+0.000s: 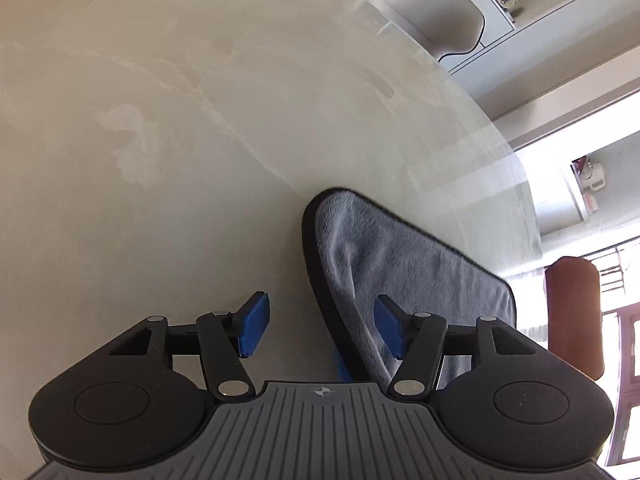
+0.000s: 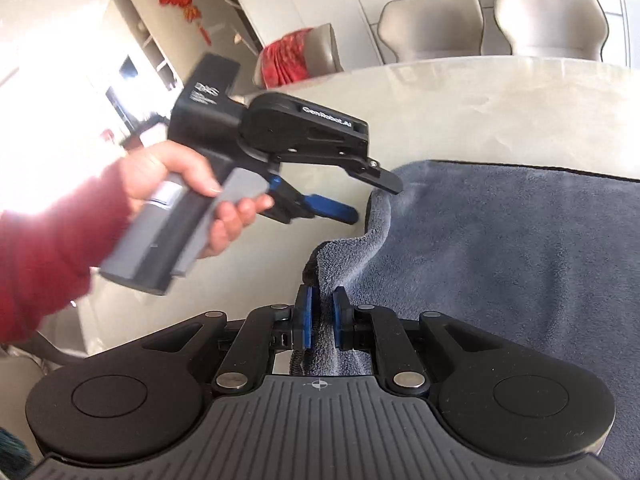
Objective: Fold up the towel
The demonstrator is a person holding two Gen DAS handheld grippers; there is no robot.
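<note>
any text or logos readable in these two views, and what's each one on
"GenRobot.AI": white lettering on the black body of the left gripper, seen from the right wrist view.
White logo and small print on that gripper's black rear block: too blurred to read.
Crosshair mark, no words, on the grey ribbed plate of the right gripper.
Left wrist view: only the same crosshair mark.

Towel (image 2: 500, 248): lies on the table (image 2: 460, 112), on its right and near part; its left edge is lifted into a ridge.
Right gripper (image 2: 322, 316): at the near edge, clamped on that raised left edge.
Left gripper (image 2: 374, 198): left of the towel, above the table, jaws apart around the towel's far left corner; a hand (image 2: 192, 196) holds it from the left.
Chairs (image 2: 432, 24): two, behind the table's far edge.
</note>
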